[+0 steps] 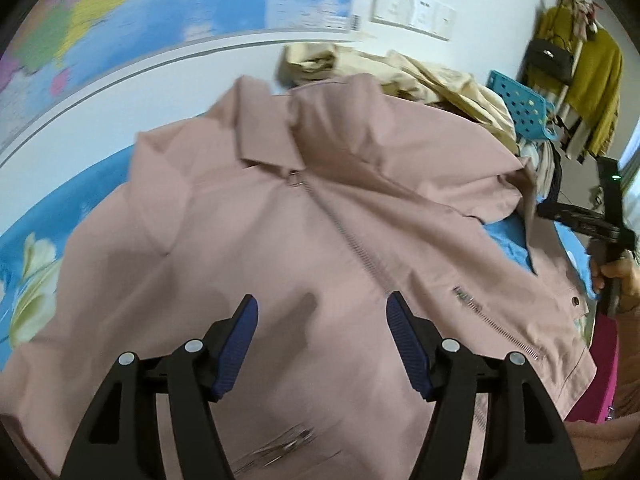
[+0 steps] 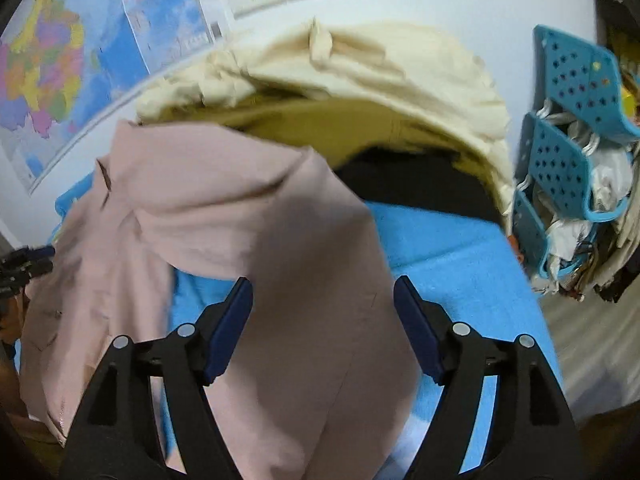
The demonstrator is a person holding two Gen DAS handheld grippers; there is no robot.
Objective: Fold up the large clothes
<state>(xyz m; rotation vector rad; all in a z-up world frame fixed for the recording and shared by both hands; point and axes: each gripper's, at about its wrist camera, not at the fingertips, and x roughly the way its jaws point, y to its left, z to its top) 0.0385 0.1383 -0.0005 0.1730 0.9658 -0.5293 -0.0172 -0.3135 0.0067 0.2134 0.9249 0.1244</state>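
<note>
A dusty pink zip jacket (image 1: pixel 248 240) lies front up on a blue bedsheet (image 1: pixel 36 216), collar toward the wall. The zipper (image 1: pixel 352 240) runs diagonally down its middle. My left gripper (image 1: pixel 322 300) hovers over the jacket's lower front, jaws apart, with nothing between the pads. In the right wrist view a pink sleeve (image 2: pixel 304 280) drapes across the blue sheet (image 2: pixel 460 264). My right gripper (image 2: pixel 323 282) stands open just above that sleeve, its pads clear of the cloth. A hand holds the right gripper's body (image 1: pixel 588 224) at the jacket's right edge.
A cream garment heap (image 2: pixel 360 68) lies against the wall behind the jacket, with dark cloth (image 2: pixel 416 184) under it. Blue perforated baskets (image 2: pixel 560 176) of laundry stand at the right. A map (image 1: pixel 80 20) and wall sockets (image 1: pixel 412 8) hang behind. Mustard clothes (image 1: pixel 596 76) hang on a rack.
</note>
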